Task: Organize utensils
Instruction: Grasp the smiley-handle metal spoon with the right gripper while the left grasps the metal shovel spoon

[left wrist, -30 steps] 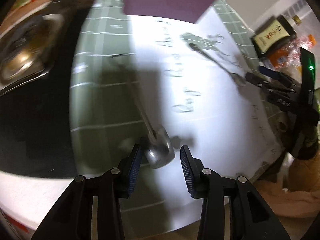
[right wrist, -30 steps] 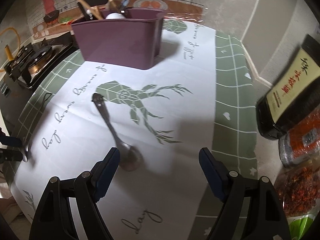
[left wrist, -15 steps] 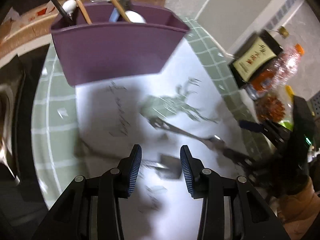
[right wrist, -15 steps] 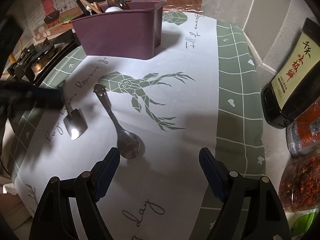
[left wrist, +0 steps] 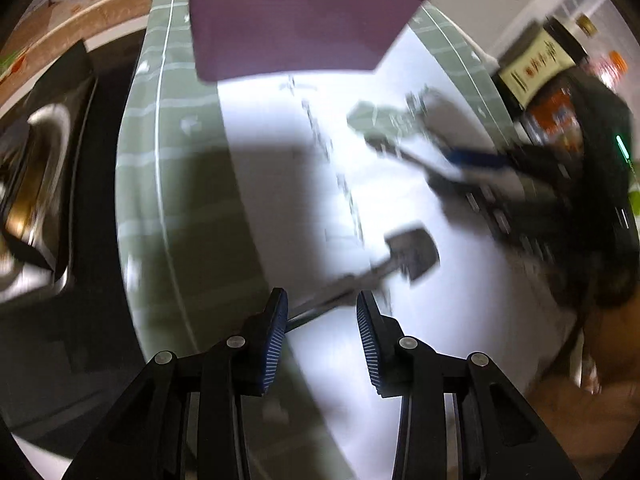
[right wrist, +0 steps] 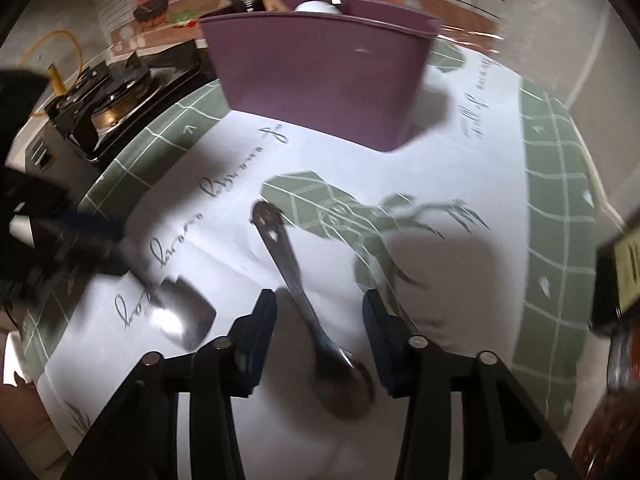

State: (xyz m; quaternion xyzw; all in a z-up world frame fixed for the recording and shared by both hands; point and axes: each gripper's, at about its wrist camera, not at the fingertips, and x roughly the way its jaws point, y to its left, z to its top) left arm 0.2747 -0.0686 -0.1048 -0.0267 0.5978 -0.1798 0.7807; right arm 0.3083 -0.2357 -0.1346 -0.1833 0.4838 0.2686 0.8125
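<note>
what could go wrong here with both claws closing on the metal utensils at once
The right claw is closing around the round-bowled metal spoon with gaps beside its thin handle, so it may slip or pivot. The left claw straddles the flat square-headed metal spatula handle with gaps too; lifted, the head could swing toward the purple plastic utensil holder.

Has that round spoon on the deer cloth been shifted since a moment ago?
No. The round spoon lies with its handle tip beside the printed deer head, as before; only the right gripper has closed in around it.
</note>
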